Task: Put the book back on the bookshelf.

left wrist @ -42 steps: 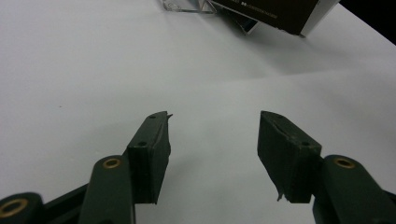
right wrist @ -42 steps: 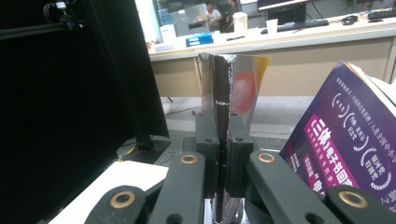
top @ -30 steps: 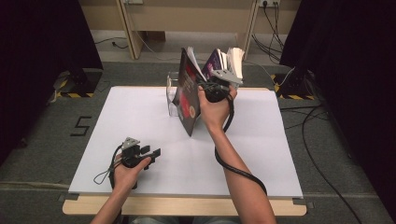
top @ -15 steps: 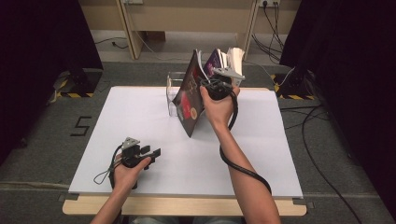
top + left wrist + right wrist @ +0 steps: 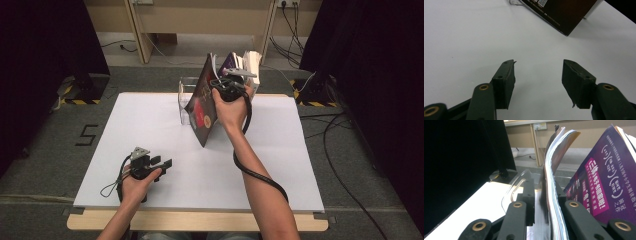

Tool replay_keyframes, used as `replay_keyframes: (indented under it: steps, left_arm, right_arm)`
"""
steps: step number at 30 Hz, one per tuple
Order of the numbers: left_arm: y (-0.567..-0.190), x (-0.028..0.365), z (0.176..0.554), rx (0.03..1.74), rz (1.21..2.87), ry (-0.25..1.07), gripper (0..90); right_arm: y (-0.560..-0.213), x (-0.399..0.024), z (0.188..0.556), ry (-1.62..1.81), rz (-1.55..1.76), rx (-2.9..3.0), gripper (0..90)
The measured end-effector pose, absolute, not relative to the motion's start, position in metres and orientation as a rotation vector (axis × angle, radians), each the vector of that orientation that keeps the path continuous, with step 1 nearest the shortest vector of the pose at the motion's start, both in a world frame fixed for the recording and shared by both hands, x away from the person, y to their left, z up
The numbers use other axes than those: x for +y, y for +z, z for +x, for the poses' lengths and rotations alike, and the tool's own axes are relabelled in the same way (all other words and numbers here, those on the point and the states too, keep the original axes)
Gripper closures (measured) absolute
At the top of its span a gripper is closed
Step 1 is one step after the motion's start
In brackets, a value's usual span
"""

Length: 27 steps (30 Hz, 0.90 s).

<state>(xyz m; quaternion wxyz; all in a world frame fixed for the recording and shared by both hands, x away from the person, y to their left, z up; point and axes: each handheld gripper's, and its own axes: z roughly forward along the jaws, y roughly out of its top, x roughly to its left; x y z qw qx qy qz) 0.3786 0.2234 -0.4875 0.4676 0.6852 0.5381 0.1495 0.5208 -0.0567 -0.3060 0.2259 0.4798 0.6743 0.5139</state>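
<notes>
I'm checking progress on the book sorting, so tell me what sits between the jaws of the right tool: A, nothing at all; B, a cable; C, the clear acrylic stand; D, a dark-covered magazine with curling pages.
D: in the right gripper view the right tool has its jaws on either side of the dark-covered magazine, whose pages curl upward beside the purple book.

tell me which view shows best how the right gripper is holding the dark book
The right gripper view: the dark book runs edge-on between the right gripper jaws, which have just been closing. The high view shows its tilted cover; the left gripper view, a bottom corner.
</notes>
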Motion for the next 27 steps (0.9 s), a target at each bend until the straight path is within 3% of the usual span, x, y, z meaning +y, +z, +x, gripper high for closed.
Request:
replay_keyframes:
  steps: [6,27]
  left_arm:
    - [-0.487,0.223,0.379,1.317,1.686,0.367,43.1]
    - [-0.487,0.225,0.378,1.318,1.679,0.369,43.2]
  right_arm:
    - [-0.303,-0.055,0.522,1.411,1.359,1.882,86.7]
    - [-0.296,-0.035,0.517,1.447,1.291,1.866,87.2]
